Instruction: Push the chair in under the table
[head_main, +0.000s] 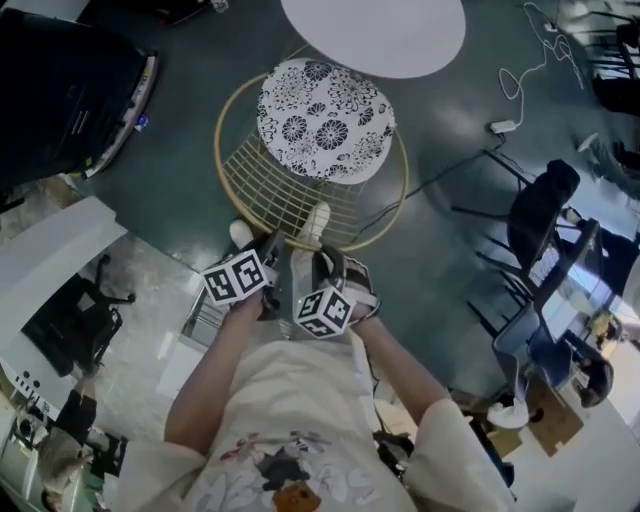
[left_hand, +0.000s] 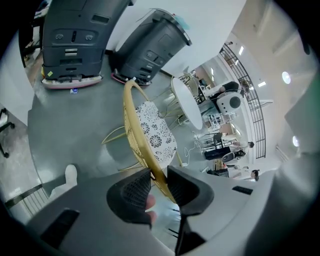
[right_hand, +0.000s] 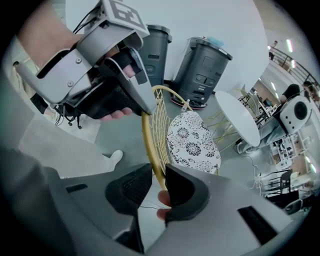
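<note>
The chair (head_main: 325, 120), a stiff gold wire frame with a patterned cushion, looked light enough to slide over the floor, and was best taken by its back rim (left_hand: 131, 125). It stood right before the round white table (head_main: 375, 35), not yet tucked under. The left tool (left_hand: 159, 172) was clamped on that rim, while the right tool (right_hand: 159, 170) straddled it alongside, jaws slightly apart and seemingly not pressing.
</note>
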